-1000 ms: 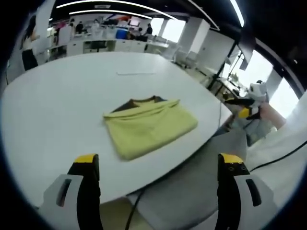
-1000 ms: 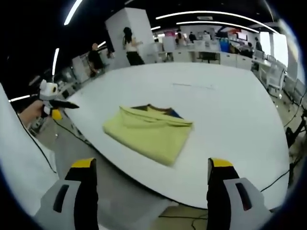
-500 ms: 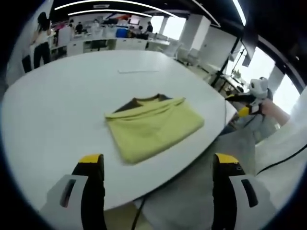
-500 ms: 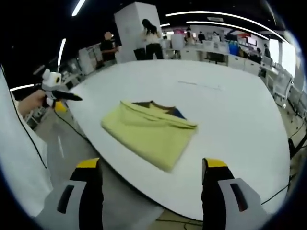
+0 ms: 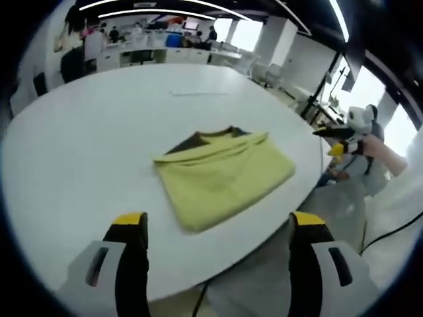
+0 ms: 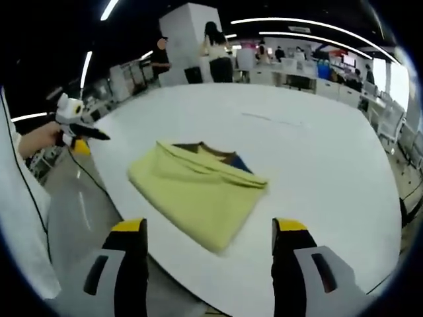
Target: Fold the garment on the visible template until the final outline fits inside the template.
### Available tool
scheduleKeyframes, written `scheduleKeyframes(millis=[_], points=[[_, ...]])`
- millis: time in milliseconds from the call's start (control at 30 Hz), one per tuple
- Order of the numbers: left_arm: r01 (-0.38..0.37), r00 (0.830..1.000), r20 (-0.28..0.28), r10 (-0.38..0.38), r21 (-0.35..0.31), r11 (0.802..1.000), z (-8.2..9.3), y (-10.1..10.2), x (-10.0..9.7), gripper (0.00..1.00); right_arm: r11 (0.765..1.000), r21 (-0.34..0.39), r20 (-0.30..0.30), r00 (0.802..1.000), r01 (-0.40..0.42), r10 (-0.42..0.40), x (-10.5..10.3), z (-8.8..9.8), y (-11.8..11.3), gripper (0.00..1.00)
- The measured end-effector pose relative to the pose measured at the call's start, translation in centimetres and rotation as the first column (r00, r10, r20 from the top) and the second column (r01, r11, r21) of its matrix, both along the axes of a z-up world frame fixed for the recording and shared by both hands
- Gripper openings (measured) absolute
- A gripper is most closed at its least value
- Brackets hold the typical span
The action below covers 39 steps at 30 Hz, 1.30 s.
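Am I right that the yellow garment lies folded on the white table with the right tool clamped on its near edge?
Not quite: the right tool is open and clear of the yellow garment, as the right gripper view shows. The garment does lie folded on the white table.

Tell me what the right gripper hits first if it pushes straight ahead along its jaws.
Probably the folded yellow garment on the white table; the open right gripper points at its near edge, though depth is uncertain.

Matt yellow cloth garment (image 5: 221, 177); smooth white table (image 5: 79, 152)
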State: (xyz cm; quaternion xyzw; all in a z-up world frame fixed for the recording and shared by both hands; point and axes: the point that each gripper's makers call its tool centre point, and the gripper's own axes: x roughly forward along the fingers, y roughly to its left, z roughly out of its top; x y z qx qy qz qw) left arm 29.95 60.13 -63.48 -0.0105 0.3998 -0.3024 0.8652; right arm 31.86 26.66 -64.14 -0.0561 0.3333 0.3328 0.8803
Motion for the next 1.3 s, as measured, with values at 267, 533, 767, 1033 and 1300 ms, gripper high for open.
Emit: scheduleKeyframes(millis=[267, 533, 767, 1033, 1300], points=[[0.001, 1.000, -0.014, -0.001, 0.025, 1.000, -1.5, 0.2, 1.8, 0.81, 1.000, -0.018, -0.013, 1.000, -0.003, 0.003, 1.3, -1.3, 0.2, 0.71], [0.007, 1.000, -0.013, -0.006, 0.036, 0.999, -2.6, 0.4, 3.4, 0.77, 0.999, -0.042, -0.007, 1.000, -0.009, 0.009, 2.9, -2.3, 0.2, 0.68], [0.006, 1.000, -0.020, -0.005, 0.045, 0.999, -3.6, 0.4, 4.7, 0.74, 0.996, -0.079, 0.004, 1.000, -0.028, 0.028, 4.7, -3.1, 0.0, 0.64], [0.014, 1.000, -0.003, -0.014, 0.072, 0.997, -4.7, 0.9, 6.5, 0.70, 0.992, -0.116, 0.017, 0.998, -0.051, 0.053, 6.4, -4.4, 0.0, 0.59], [0.035, 0.999, 0.012, -0.036, 0.102, 0.994, -6.0, 1.0, 8.4, 0.65, 0.992, -0.118, 0.023, 0.999, -0.046, 0.049, 8.1, -5.6, -0.1, 0.55]])
